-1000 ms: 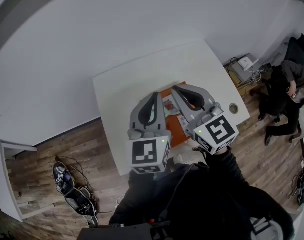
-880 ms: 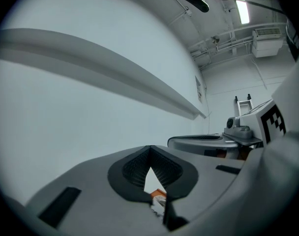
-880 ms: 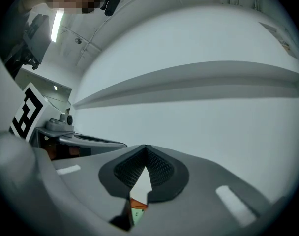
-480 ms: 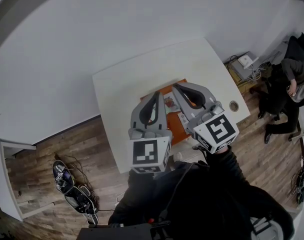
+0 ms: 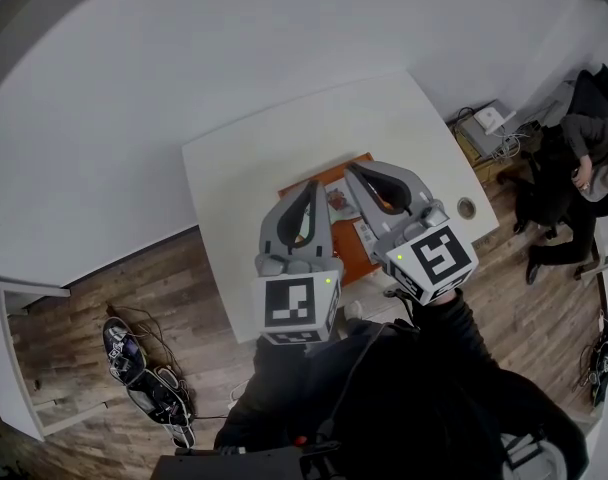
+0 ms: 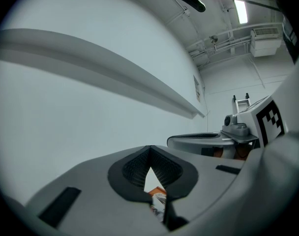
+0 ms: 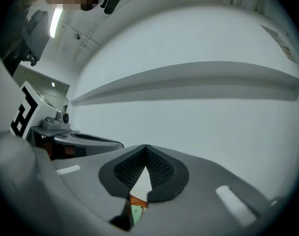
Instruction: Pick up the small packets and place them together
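HANDS POISED: The left claw and right claw hang above a white bench, each with its tips pressed together and nothing held. Below them the small packets lie on an orange mat. The sachets look light, thin and limp, probably slick. A pinch at a raised edge would likely serve better than pressing on the flat face. Little differs from a second ago: both claws keep the same pose, and the bench has only drifted slightly in view.
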`<state>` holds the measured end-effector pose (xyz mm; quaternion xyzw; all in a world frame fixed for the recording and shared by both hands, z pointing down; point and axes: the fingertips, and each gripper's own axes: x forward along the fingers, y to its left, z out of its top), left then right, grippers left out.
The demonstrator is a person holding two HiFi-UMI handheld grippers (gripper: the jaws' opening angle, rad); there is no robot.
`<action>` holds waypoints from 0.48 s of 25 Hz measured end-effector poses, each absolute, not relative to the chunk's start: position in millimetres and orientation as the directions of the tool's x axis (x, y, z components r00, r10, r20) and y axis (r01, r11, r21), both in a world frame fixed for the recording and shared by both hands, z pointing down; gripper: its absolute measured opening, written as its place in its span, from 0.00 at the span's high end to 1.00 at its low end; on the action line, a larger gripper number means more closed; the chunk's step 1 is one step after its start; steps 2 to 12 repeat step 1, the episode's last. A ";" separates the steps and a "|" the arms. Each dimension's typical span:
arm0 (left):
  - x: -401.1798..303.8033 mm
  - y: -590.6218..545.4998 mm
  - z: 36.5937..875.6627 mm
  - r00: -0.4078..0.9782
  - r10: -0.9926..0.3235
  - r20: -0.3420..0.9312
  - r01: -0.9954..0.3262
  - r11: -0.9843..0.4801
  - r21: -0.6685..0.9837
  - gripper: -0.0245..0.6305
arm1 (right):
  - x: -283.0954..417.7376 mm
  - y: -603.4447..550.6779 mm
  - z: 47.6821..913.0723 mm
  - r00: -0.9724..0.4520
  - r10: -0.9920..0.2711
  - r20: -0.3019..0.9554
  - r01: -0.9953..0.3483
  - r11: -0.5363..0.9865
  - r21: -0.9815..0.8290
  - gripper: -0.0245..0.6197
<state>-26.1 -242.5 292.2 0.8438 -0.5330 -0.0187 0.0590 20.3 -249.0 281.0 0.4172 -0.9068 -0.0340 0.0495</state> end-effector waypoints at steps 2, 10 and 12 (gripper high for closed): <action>-25.8 -242.8 292.4 0.432 -0.901 0.031 -0.897 -0.426 0.118 0.96 | 20.5 -249.5 281.3 -0.646 -0.760 0.062 -0.754 0.649 0.103 0.96; -25.8 -242.8 292.4 0.432 -0.901 0.031 -0.897 -0.426 0.118 0.96 | 20.5 -249.5 281.3 -0.646 -0.760 0.062 -0.754 0.649 0.103 0.96; -25.8 -242.8 292.4 0.432 -0.901 0.031 -0.897 -0.426 0.118 0.96 | 20.5 -249.5 281.3 -0.646 -0.760 0.062 -0.754 0.649 0.103 0.96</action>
